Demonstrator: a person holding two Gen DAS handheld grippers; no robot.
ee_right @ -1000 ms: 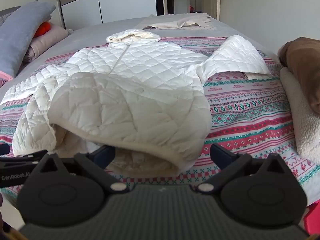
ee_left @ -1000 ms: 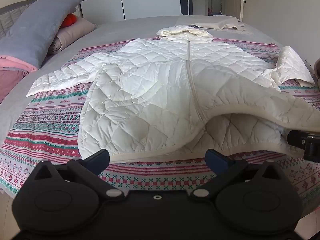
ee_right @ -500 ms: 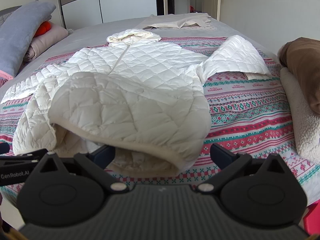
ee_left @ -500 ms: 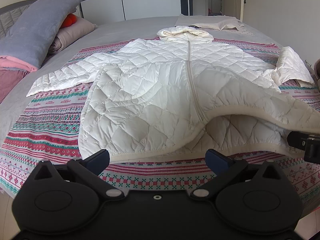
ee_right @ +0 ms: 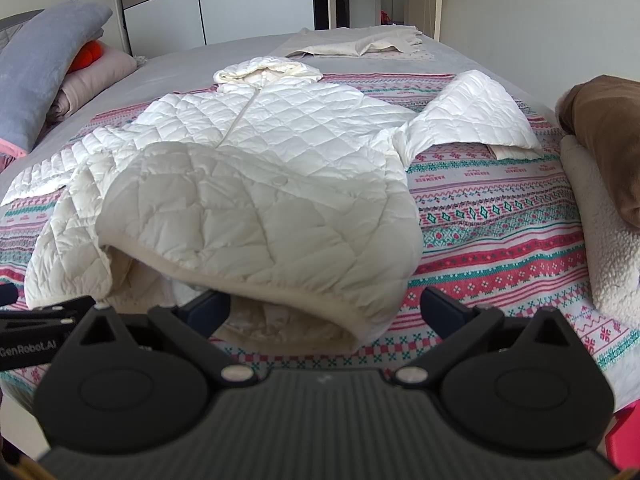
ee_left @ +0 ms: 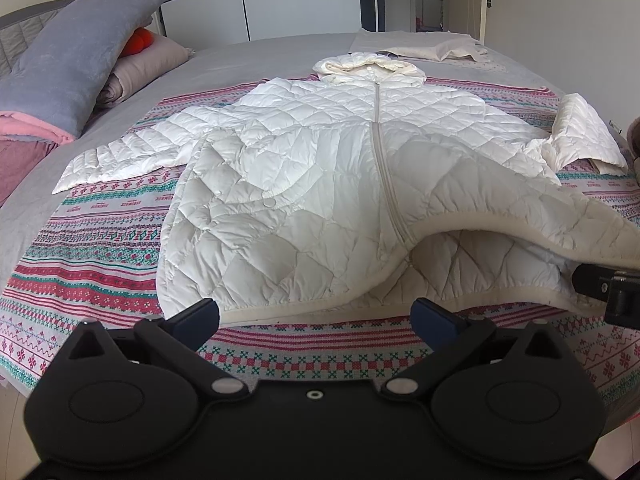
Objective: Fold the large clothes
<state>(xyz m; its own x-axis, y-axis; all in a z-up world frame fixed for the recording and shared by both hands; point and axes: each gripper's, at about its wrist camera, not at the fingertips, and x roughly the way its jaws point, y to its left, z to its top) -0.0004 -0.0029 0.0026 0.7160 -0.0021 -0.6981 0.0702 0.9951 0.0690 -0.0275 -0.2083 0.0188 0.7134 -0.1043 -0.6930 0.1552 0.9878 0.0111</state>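
Note:
A white quilted hooded jacket (ee_left: 304, 184) lies zipped and face up on a striped patterned blanket (ee_left: 92, 248), hood far, hem near. It also shows in the right wrist view (ee_right: 256, 184). My left gripper (ee_left: 316, 314) is open and empty, just short of the hem's left half. My right gripper (ee_right: 326, 306) is open at the hem's right half, which bulges up off the blanket between and above its fingers. The left sleeve (ee_left: 120, 156) lies spread out; the right sleeve (ee_right: 468, 116) is folded near the bed edge.
Grey and pink pillows (ee_left: 80, 68) are stacked at the far left. A beige cloth (ee_left: 420, 46) lies at the bed's far end. A brown and a cream fleece item (ee_right: 600, 152) sit at the right edge. The right gripper's finger shows in the left wrist view (ee_left: 604, 288).

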